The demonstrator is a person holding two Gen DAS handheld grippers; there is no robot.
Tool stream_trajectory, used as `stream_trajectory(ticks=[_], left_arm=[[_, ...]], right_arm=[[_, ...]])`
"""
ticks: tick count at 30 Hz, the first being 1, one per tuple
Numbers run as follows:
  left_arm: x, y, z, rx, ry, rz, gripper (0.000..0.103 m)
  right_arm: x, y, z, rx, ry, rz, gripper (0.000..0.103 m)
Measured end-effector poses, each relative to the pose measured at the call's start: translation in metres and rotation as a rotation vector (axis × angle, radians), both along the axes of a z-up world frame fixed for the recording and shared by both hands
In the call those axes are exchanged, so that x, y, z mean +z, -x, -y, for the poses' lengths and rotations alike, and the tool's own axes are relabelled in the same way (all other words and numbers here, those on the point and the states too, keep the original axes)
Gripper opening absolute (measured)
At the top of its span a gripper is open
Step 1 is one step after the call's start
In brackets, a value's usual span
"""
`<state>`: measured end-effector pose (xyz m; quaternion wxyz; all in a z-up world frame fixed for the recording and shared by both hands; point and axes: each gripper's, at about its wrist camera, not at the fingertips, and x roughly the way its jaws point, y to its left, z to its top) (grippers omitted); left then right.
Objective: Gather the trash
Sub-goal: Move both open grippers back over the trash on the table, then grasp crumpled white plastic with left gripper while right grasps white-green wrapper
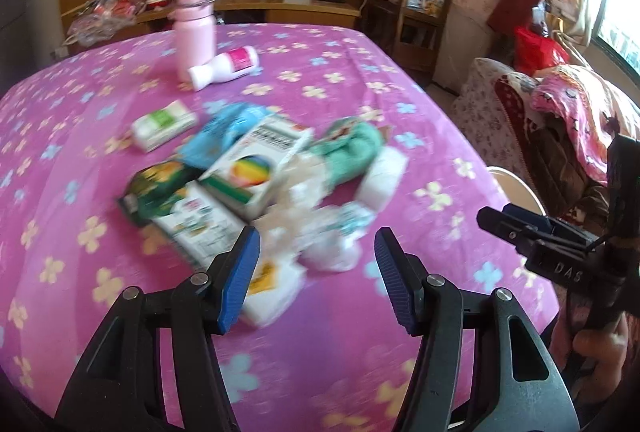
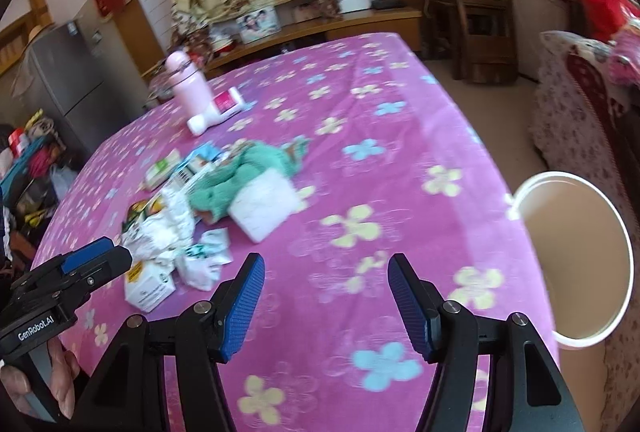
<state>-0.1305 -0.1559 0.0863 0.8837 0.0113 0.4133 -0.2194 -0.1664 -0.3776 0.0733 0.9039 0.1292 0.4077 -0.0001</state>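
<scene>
A heap of trash lies on the pink flowered tablecloth (image 1: 360,332): a white box with a rainbow disc (image 1: 256,168), a green packet (image 1: 160,192), a carton (image 1: 200,228), crumpled white wrappers (image 1: 328,244), a teal cloth (image 1: 352,152), a white pad (image 1: 382,182) and a blue bag (image 1: 224,132). My left gripper (image 1: 316,264) is open and empty just short of the wrappers. My right gripper (image 2: 326,292) is open and empty over bare cloth, right of the heap (image 2: 176,228). A white round bin (image 2: 576,260) stands beside the table's right edge.
A pink flask (image 1: 194,32) stands at the far side with a white bottle (image 1: 226,66) lying by it. A small green-white packet (image 1: 164,124) lies left of the heap. A sofa (image 1: 560,120) and wooden chair (image 1: 416,4) stand to the right.
</scene>
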Motion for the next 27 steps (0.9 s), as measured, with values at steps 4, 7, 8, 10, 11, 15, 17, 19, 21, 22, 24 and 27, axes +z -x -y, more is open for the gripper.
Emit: stream_trajectory(ticks=[4,7,8,10,11,15,17,19,21,22,24,27], left_arm=[[-0.006,-0.002,-0.027,0.017,-0.01,-0.009,0.058],[-0.01,-0.008,-0.035,0.021,0.002,-0.028,0.058],[-0.011,-0.011,-0.036,0.021,0.008,-0.036,0.058],[-0.012,-0.015,-0.034,0.016,0.018,-0.053,0.058],[-0.014,-0.018,-0.031,0.01,0.022,-0.064,0.058],[-0.02,-0.024,-0.013,-0.016,0.016,-0.076,0.058],[-0.024,-0.03,-0.003,-0.022,0.003,-0.079,0.058],[-0.028,-0.037,0.002,-0.019,0.012,-0.087,0.058],[-0.026,-0.04,0.005,-0.02,0.026,-0.084,0.043],[-0.027,-0.044,0.006,-0.03,0.037,-0.116,0.021],[-0.028,-0.047,0.005,-0.042,0.058,-0.155,0.014],[-0.018,-0.043,-0.004,-0.041,0.059,-0.126,0.012]], right_arm=[[-0.007,-0.008,-0.015,0.038,-0.003,-0.016,0.062],[-0.011,-0.013,-0.021,0.058,-0.017,-0.025,0.062],[-0.013,-0.015,-0.023,0.063,-0.024,-0.03,0.062],[-0.016,-0.018,-0.024,0.061,-0.038,-0.039,0.062],[-0.017,-0.018,-0.024,0.059,-0.04,-0.039,0.062],[-0.019,-0.017,-0.022,0.055,-0.037,-0.05,0.062],[-0.019,-0.017,-0.021,0.054,-0.041,-0.051,0.062],[-0.018,-0.015,-0.02,0.056,-0.045,-0.048,0.062],[-0.017,-0.014,-0.021,0.061,-0.046,-0.045,0.062],[-0.017,-0.013,-0.022,0.066,-0.045,-0.045,0.062],[-0.017,-0.015,-0.027,0.085,-0.041,-0.044,0.062],[-0.019,-0.018,-0.039,0.121,-0.052,-0.046,0.062]])
